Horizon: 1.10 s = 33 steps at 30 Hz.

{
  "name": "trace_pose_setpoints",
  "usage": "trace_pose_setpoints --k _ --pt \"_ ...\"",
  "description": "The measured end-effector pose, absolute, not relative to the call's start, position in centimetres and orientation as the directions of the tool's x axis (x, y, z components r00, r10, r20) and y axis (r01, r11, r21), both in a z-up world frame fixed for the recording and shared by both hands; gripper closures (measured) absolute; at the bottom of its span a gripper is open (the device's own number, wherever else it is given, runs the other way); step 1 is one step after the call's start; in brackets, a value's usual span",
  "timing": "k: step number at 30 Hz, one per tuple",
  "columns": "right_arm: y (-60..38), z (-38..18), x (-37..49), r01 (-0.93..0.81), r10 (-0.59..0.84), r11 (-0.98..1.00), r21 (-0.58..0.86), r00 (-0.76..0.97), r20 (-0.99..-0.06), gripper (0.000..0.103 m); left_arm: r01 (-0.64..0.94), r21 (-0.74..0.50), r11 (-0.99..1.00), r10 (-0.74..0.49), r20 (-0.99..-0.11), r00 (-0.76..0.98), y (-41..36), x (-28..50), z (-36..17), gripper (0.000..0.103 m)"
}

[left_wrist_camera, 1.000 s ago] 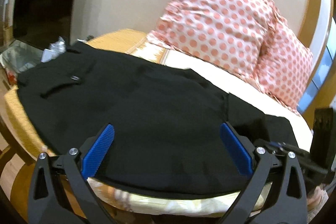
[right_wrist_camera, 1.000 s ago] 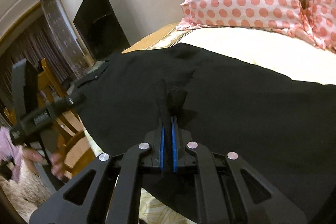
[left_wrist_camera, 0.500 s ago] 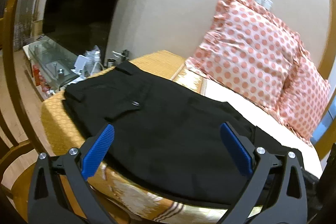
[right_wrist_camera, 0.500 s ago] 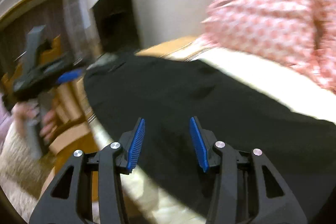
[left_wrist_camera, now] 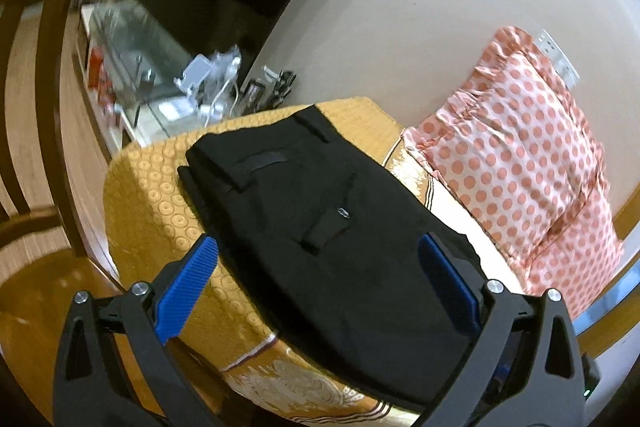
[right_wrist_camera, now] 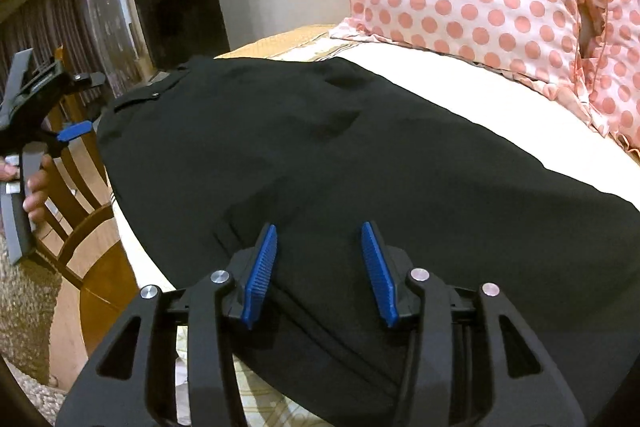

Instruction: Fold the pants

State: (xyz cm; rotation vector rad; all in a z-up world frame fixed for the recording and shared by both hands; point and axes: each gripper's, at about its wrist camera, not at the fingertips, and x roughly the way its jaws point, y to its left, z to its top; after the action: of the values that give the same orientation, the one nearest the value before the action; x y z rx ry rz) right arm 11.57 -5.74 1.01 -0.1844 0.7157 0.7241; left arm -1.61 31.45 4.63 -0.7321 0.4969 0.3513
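Black pants (left_wrist_camera: pixel 328 227) are lying flat, folded lengthwise, on a bed (left_wrist_camera: pixel 148 195) beside dotted pillows (left_wrist_camera: pixel 516 155). Both the left gripper (left_wrist_camera: pixel 316 287) and the right gripper (right_wrist_camera: pixel 320 267) are hovering released, grasping nothing. Likely between folds; next, each needs a fresh grip on the fabric.

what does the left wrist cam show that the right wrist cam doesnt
Only the left wrist view shows the cluttered glass stand and the gold bedcover under the pants. Only the right wrist view shows the person's hand, the left gripper from outside, and the wooden chair. Both show the black pants and the polka-dot pillow.
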Motion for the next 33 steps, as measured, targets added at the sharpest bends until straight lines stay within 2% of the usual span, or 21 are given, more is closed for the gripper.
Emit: trace_pose_setpoints --k 6,14,20,24,26,31,33 --pt "-5.5 1.3 11.1 -0.667 0.541 0.742 0.075 0.529 -0.653 0.053 -0.469 -0.662 0.585 0.010 -0.572 0.820 33.9 -0.7 2.5 0.008" --pt "-5.4 1.3 11.0 -0.669 0.541 0.740 0.070 0.530 -0.653 0.052 -0.458 -0.666 0.588 -0.025 -0.581 0.813 33.4 -0.4 2.2 0.008" --pt "-5.4 1.3 11.0 -0.670 0.541 0.739 0.068 0.531 -0.652 0.051 -0.401 -0.746 0.531 -0.116 -0.533 0.838 33.9 -0.3 1.7 0.009" --pt "-5.4 1.3 11.0 -0.670 0.541 0.739 0.066 0.531 -0.652 0.051 -0.330 -0.841 0.430 -0.221 -0.452 0.864 34.6 -0.4 0.6 0.016" --pt "-5.4 1.3 11.0 -0.670 0.541 0.739 0.067 0.531 -0.652 0.051 -0.337 -0.854 0.397 -0.216 -0.444 0.870 35.1 -0.6 0.3 0.022" --pt "-5.4 1.3 11.1 -0.670 0.541 0.739 0.067 0.531 -0.652 0.050 -0.413 -0.799 0.437 -0.099 -0.499 0.861 36.7 -0.3 1.0 0.024" --pt "-5.4 1.3 11.0 -0.671 0.541 0.739 0.067 0.531 -0.652 0.050 -0.415 -0.799 0.435 -0.093 -0.498 0.862 37.5 0.2 1.0 0.024"
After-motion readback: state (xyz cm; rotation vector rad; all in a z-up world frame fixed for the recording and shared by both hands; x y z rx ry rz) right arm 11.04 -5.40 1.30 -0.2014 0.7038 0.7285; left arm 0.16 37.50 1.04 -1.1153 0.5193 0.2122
